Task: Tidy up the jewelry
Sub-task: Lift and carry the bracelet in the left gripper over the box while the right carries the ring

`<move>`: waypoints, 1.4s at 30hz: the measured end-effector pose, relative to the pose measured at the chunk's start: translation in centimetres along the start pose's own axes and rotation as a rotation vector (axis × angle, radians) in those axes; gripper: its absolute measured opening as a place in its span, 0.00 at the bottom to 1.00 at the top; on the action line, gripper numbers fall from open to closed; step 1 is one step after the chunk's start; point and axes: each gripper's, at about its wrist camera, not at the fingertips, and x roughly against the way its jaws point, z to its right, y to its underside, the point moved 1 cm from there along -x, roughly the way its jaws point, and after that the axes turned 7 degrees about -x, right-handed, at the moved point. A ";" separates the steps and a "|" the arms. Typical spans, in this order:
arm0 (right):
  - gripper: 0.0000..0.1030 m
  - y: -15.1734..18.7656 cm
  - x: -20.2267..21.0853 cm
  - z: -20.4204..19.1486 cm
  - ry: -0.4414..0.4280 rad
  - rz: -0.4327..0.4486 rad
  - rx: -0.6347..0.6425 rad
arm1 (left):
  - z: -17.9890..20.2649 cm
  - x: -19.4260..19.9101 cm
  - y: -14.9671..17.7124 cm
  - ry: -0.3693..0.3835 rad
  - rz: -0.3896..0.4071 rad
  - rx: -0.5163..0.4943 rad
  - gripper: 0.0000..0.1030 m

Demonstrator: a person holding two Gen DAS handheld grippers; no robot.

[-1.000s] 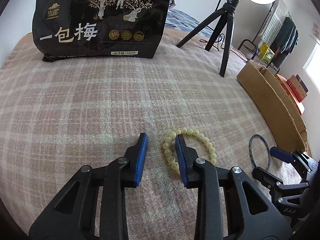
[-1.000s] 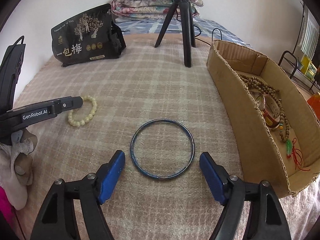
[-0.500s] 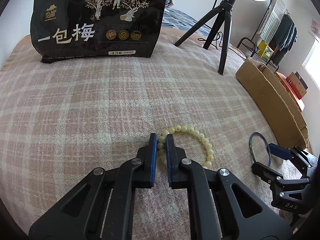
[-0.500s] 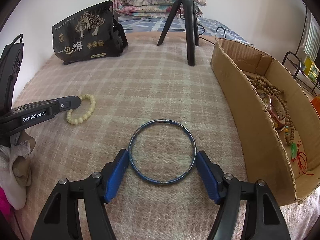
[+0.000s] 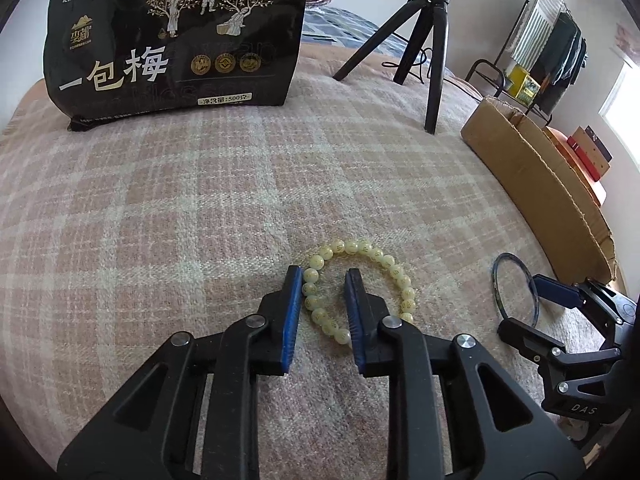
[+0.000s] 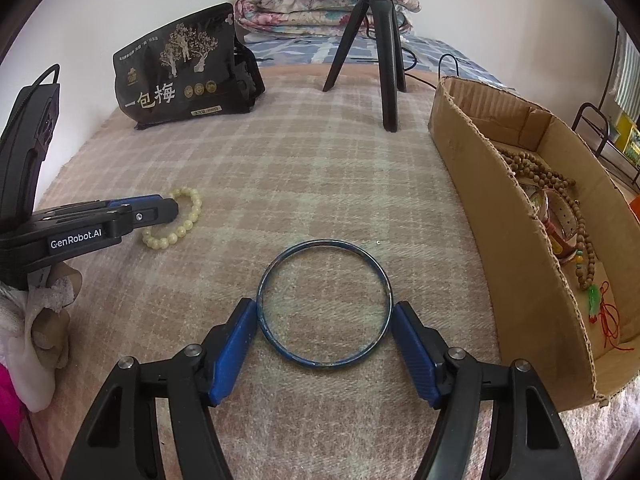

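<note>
A pale yellow bead bracelet (image 5: 376,256) lies on the plaid blanket; it also shows in the right wrist view (image 6: 188,220). My left gripper (image 5: 323,276) is open, its two blue pads straddling the bracelet's left strand. A thin blue bangle (image 6: 323,303) lies flat on the blanket; it also shows in the left wrist view (image 5: 515,288). My right gripper (image 6: 324,312) has its jaws on the bangle's two outer sides, touching its rim. The cardboard box (image 6: 500,208) at the right holds several wooden bead strings (image 6: 536,172).
A black snack bag (image 5: 176,36) stands at the back of the plaid blanket (image 5: 200,200). A black tripod (image 6: 380,48) stands near the box's far corner. Folded quilts (image 6: 312,8) lie behind. A metal rack (image 5: 520,64) stands off the bed's right side.
My left gripper was nearly shut on the bracelet's strand half a second ago and has opened again around it. My right gripper's jaws have narrowed from wide open onto the bangle's sides.
</note>
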 end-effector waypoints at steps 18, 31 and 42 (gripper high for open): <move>0.69 0.3 4.1 -0.5 -0.097 0.053 -0.005 | 1.3 6.7 0.4 -0.053 0.096 0.031 0.05; 0.69 0.1 10.3 1.8 -0.099 0.126 0.009 | 5.0 11.9 -1.5 -0.052 0.179 -0.007 0.05; 0.69 0.0 13.5 7.3 -0.055 0.161 -0.046 | 9.5 12.3 -4.6 -0.004 0.224 -0.041 0.05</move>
